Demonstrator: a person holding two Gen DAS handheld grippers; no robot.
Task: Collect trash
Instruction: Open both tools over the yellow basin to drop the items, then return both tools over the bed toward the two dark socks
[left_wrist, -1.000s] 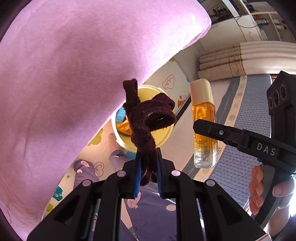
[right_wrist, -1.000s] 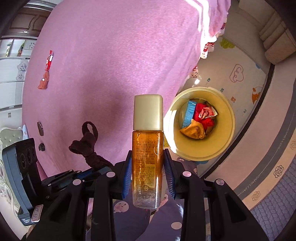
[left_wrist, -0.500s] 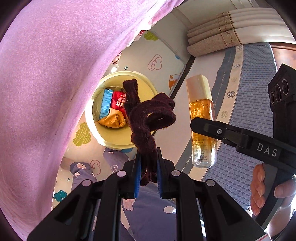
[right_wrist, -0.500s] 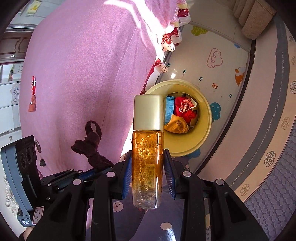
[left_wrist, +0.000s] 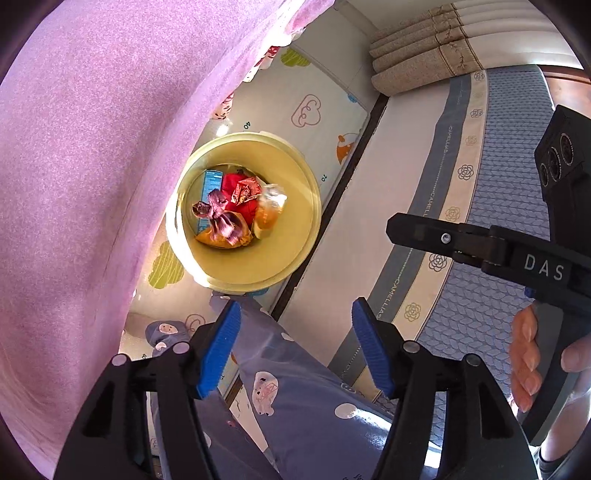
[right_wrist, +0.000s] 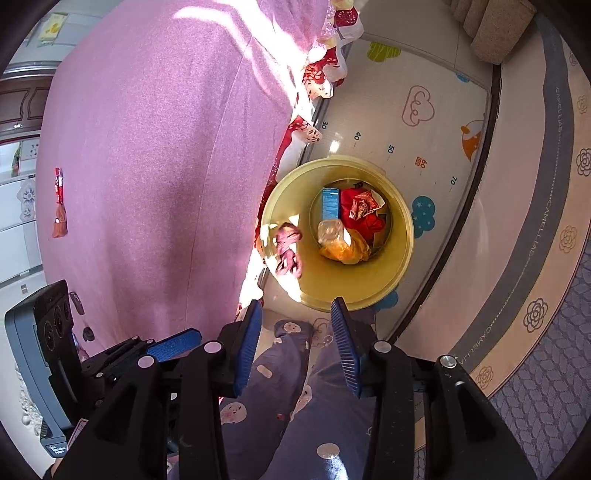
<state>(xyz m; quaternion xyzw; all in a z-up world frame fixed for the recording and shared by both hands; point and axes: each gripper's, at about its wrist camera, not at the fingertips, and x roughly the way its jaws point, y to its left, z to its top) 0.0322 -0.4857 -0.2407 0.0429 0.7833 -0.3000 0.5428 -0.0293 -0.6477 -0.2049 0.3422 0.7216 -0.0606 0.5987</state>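
A yellow bin (left_wrist: 303, 236) stands on the floor beside the bed, below both grippers. A dark brown hair band (left_wrist: 219, 218) shows blurred over the trash inside it, and against the bin wall (right_wrist: 351, 288) as the hair band (right_wrist: 288, 247). An amber bottle (left_wrist: 271, 206) lies in the bin on a blue box, red wrappers and an orange bag; the bottle (right_wrist: 332, 234) points its base up. My left gripper (left_wrist: 295, 306) is opening, with nothing between its jaws. My right gripper (right_wrist: 297, 306) is also opening and holds nothing.
A pink bedspread (right_wrist: 166, 166) fills the left side; a red wrapper (right_wrist: 58, 184) and an orange scrap (right_wrist: 59, 225) lie on it. The person's legs in purple pyjamas (right_wrist: 314, 406) are under the grippers. A cartoon play mat (left_wrist: 314, 110) and a patterned rug (left_wrist: 480, 221) surround the bin.
Both grippers have let go: the hair band left the left jaws and the bottle left the right jaws, and both dropped into the yellow bin. Both pairs of jaws have spread apart.
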